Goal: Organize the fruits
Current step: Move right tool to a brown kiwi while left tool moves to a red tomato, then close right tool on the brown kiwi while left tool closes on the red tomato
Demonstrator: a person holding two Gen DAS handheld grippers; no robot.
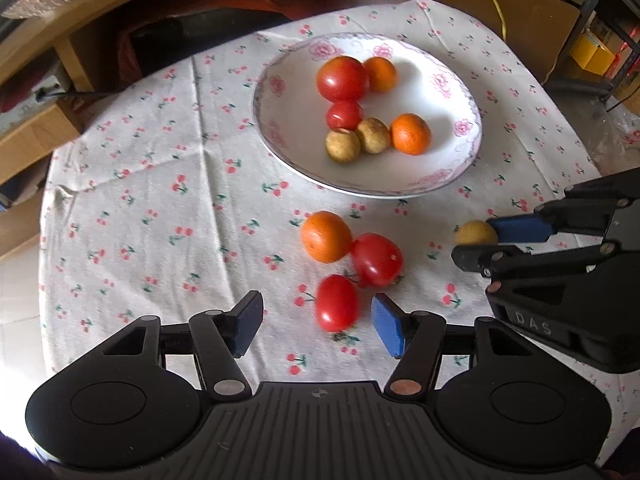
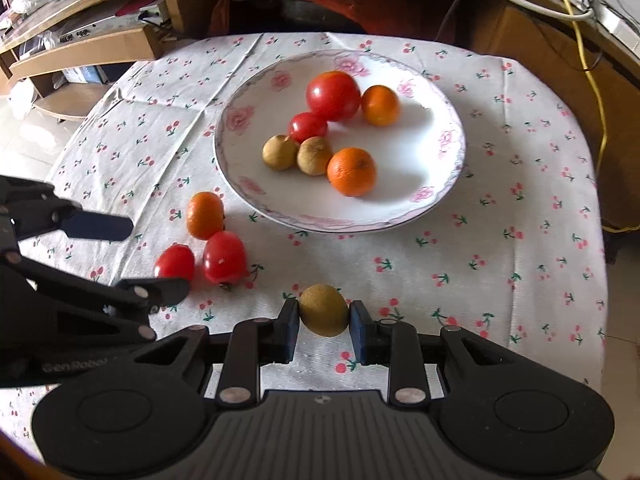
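My right gripper is shut on a small yellow-brown fruit, its pads pressed against both sides just over the cloth. The left wrist view shows the same fruit in that gripper at the right. My left gripper is open, with a small red tomato between its fingers and untouched by either. Just beyond it lie a second tomato and an orange. The flowered white plate holds two tomatoes, two oranges and two yellow-brown fruits.
A cherry-print cloth covers the round table, bare on its right and left sides. Wooden shelves and a yellow cable lie past the far edge. The left gripper sits to my right gripper's left, beside the loose tomatoes.
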